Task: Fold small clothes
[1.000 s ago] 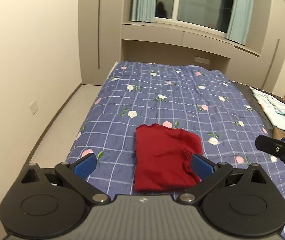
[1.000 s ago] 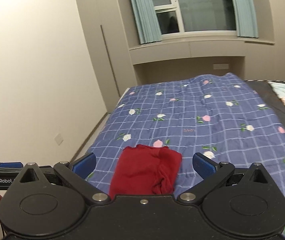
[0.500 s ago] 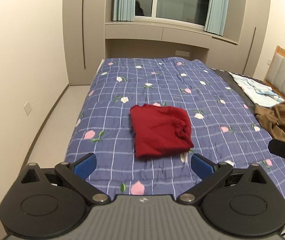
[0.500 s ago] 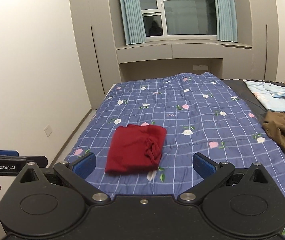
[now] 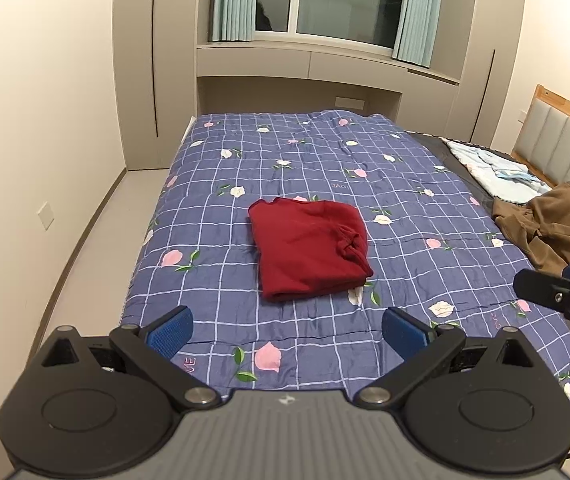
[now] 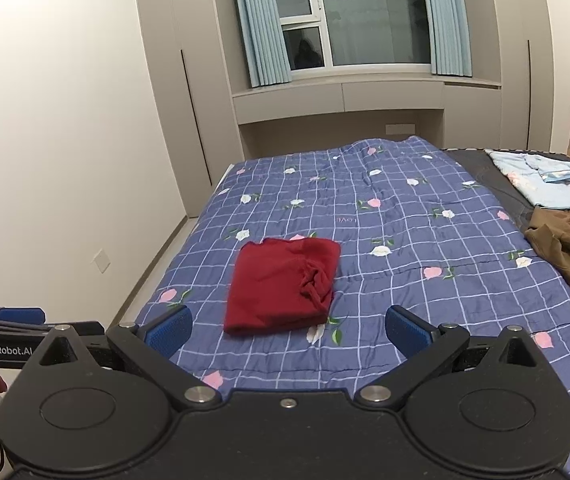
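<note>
Both my grippers — left (image 5: 287, 330), right (image 6: 288, 330) — released, grasping nothing; folded red garment (image 5: 309, 248) lies on quilt (image 5: 405, 216) at 12 o'clock.

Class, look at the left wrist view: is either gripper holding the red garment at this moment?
No. The red garment lies folded on the blue quilt, apart from the open left gripper and the right gripper.

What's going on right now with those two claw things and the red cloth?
Left gripper open, empty. Right gripper open, empty. Red garment folded on the quilt, untouched. Nothing in the way.
</note>
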A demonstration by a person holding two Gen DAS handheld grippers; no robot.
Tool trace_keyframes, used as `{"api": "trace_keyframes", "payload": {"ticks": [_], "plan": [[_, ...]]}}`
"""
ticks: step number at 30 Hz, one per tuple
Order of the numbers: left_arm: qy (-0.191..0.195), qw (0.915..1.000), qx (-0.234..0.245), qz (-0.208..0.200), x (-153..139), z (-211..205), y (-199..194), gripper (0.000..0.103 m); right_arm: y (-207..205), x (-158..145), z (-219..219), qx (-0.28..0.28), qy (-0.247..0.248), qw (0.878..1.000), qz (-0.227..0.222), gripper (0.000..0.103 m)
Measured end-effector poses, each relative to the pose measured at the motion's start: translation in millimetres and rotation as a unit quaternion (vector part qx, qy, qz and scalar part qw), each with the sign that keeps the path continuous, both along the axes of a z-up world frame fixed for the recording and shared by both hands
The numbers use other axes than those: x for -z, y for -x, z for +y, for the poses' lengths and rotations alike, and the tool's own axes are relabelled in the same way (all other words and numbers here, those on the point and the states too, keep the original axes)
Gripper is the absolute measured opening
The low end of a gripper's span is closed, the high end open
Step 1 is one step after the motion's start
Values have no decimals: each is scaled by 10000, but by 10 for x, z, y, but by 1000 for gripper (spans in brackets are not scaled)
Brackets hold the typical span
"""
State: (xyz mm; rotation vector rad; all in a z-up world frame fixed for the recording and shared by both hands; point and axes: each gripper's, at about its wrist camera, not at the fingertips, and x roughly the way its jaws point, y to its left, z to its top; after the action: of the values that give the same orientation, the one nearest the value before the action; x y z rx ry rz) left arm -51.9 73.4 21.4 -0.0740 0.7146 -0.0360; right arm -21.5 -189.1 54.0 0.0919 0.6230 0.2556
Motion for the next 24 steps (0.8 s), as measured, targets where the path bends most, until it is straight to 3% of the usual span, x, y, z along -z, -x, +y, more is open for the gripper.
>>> {"api": "trace_keyframes", "payload": {"ticks": [24], "plan": [[56,9998,80,194,59,68,-113,102,-90,83,110,-54,104,9996,267,102]]}}
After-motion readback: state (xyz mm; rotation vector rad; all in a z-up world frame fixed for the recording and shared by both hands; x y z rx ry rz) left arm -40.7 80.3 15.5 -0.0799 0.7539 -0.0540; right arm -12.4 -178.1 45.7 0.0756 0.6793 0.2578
